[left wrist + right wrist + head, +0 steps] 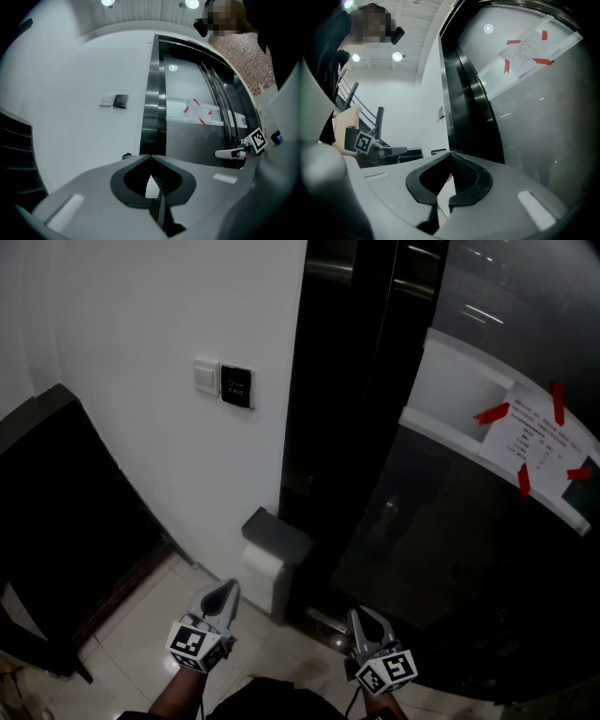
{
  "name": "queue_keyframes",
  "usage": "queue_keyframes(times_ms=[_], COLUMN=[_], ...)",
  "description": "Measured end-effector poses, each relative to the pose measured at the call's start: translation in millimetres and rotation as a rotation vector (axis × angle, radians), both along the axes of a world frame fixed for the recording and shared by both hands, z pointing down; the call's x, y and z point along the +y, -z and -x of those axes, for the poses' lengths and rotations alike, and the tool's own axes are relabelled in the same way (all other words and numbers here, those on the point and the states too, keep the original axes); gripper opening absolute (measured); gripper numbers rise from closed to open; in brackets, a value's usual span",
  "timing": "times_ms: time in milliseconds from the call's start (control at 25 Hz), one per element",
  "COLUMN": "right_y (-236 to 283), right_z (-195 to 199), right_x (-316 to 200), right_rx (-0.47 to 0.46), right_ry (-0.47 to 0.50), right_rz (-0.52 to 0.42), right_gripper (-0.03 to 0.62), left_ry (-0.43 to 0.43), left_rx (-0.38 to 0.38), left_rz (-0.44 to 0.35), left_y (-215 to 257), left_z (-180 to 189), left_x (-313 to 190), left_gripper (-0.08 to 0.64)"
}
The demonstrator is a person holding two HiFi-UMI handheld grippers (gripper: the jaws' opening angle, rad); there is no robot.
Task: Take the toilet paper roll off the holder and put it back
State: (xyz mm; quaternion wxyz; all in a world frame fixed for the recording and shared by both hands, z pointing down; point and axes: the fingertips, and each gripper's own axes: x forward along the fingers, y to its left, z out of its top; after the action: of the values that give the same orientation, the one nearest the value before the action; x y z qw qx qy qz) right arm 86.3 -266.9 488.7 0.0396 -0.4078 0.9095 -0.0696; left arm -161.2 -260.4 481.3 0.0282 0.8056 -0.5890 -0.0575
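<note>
The toilet paper roll (262, 565) is seen in the head view mounted on the white wall (141, 352), hanging under the grey lid of the holder (277, 532), just beside the edge of a dark glass partition (441, 540). The left tool (230, 586) is held low in front of the roll, near it but apart from it, above the tiled floor (141, 638). In the left gripper view its jaws (151, 157) are seen brought together at the tips, with nothing gripped between them. The right tool (362, 613) is held in front of the dark partition, to the right of the holder. Its jaws (450, 153) are likewise seen closed tip to tip and empty. Higher on the wall a white switch plate (206, 375) and a black panel (236, 386) are fixed side by side. A paper notice (536, 439) is taped to the partition with red strips.
</note>
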Motion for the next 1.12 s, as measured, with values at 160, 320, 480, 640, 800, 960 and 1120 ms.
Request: queue_keyframes(times_ms=[160,320,480,640,800,960,1120], right_y=[-0.8,-10.7,-36.1,-51.5,-35.2,-26.3,-25.3], right_z=[-13.5,-24.5,-31.6,-14.1,-8.6,8.0,30.8], right_x=[14.9,26.7,42.4,75.0,100.4,141.7,195.6], right_rx=[-0.015,-0.046,-0.086,-0.081,-0.062,-0.053,-0.037], right_ry=[0.011,0.048,0.065,0.15,0.15,0.14,0.136], right_rz=[0.025,0.057,0.115,0.136,0.117,0.101,0.074], right_gripper=[0.014,0.014,0.014,0.014,0.014,0.014,0.014], left_ry=[0.041,0.126,0.14,0.138,0.122,0.091,0.103], left_rx=[0.0,0.006,0.011,0.025,0.052,0.062,0.063], left_rz=[0.007,0.012,0.031,0.056,0.062,0.03,0.013], left_y=[-0.6,15.2,11.3,1.6,-5.4,4.1,8.3], left_z=[-3.3,-16.3,-40.4,-50.3,-52.0,-42.0,-12.2], left_x=[16.7,47.7,83.5,117.7,147.6,185.3,237.1], left_gripper=[0.002,0.002,0.002,0.002,0.002,0.002,0.002])
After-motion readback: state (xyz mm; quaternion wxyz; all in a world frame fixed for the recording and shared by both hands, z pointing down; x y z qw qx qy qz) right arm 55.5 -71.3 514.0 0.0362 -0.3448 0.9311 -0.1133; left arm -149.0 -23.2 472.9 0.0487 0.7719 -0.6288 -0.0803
